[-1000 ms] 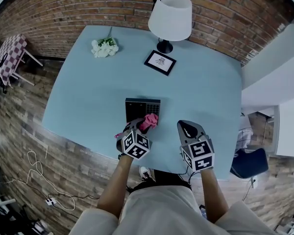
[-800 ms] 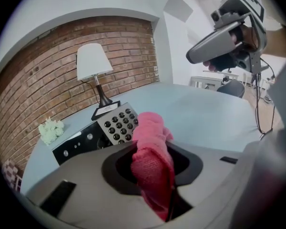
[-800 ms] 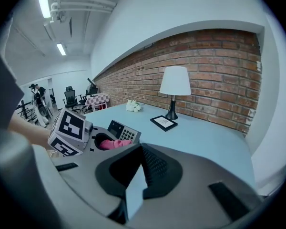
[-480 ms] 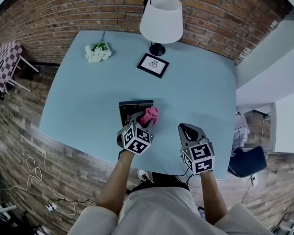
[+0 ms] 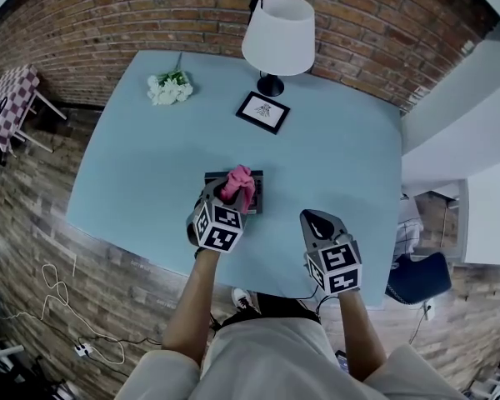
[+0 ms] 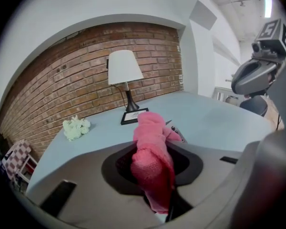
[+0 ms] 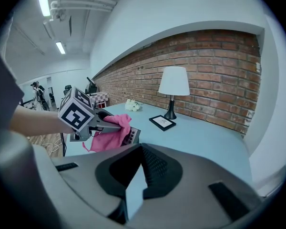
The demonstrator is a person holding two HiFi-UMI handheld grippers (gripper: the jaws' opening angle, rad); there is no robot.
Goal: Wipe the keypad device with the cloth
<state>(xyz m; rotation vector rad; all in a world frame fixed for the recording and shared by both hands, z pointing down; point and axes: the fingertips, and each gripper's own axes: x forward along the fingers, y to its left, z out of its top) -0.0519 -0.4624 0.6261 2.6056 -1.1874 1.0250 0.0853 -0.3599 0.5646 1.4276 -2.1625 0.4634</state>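
Observation:
The dark keypad device point(image 5: 256, 192) lies on the light blue table point(image 5: 333, 157) near its front edge. A pink cloth point(image 5: 237, 183) covers most of its top. My left gripper point(image 5: 225, 197) is shut on the cloth point(image 6: 152, 159) and holds it down on the device, whose button edge point(image 6: 178, 132) shows just past the cloth. My right gripper point(image 5: 317, 221) hovers to the right of the device, apart from it, shut with nothing held point(image 7: 142, 151). From the right gripper view I see the left gripper point(image 7: 97, 123), the cloth point(image 7: 109, 135) and the keypad point(image 7: 132, 136).
At the back of the table stand a white-shaded lamp point(image 5: 279, 36), a small black picture frame point(image 5: 262, 112) and a bunch of white flowers point(image 5: 168, 88). A brick wall point(image 5: 83, 23) runs behind. A checkered stool point(image 5: 8, 98) and a blue chair point(image 5: 421, 277) stand off the table.
My left gripper has carried the cloth leftward, from the device's right edge onto its middle. The right gripper has stayed about where it was.

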